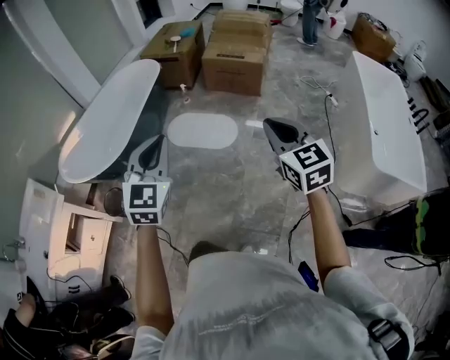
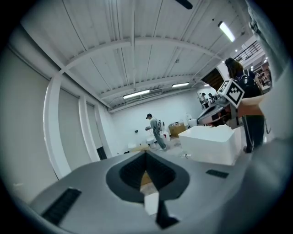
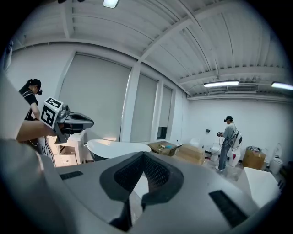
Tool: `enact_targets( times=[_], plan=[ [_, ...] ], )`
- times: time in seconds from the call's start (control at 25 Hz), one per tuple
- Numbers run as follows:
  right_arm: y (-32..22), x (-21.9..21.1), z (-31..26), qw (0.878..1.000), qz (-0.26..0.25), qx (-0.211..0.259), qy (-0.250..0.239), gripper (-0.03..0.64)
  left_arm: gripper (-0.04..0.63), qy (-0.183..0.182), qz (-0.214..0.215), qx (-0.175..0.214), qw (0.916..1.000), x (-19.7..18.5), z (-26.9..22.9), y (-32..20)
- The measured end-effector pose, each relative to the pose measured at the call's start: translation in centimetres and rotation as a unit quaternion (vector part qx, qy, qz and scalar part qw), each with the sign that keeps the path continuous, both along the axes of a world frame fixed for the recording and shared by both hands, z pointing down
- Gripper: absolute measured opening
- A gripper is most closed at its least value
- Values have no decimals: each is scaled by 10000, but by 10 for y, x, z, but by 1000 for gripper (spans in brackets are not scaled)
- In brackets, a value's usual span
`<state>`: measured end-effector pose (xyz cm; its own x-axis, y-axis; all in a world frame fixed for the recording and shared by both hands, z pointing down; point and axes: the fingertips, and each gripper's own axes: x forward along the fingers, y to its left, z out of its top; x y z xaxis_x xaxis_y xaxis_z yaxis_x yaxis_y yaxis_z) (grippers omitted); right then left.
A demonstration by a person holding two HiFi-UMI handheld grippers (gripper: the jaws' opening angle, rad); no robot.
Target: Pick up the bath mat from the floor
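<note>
The bath mat is a white oval lying flat on the grey marbled floor, ahead of me between the two grippers. My left gripper is held above the floor just left of the mat's near end, jaws together and empty. My right gripper hovers to the right of the mat, also shut with nothing in it. In the left gripper view the left gripper points nearly level across the room, and the right gripper shows at the right. In the right gripper view the right gripper likewise has its jaws closed.
A white oval bathtub stands at the left and a rectangular white tub at the right. Cardboard boxes sit beyond the mat. Cables trail over the floor. A white cabinet is near left; a person stands far back.
</note>
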<state>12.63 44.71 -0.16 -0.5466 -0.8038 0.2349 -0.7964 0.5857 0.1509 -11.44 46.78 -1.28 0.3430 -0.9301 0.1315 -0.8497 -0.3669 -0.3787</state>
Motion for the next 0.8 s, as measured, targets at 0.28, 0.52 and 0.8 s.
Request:
enact_targets(
  times=[0.28,0.52,0.8],
  plan=[
    [-23,18,8,9998,33,-171,-38,14,12,-179,73,-58,9998,25,7,-10],
    [-59,13,17,9997,67,-225,-24,14,12,-97,119,-110,9998,23,18,-45],
    [-144,5,29,9991,237,-359,53,14,12,-68,130,-194,9997,-2,32,-138]
  ],
)
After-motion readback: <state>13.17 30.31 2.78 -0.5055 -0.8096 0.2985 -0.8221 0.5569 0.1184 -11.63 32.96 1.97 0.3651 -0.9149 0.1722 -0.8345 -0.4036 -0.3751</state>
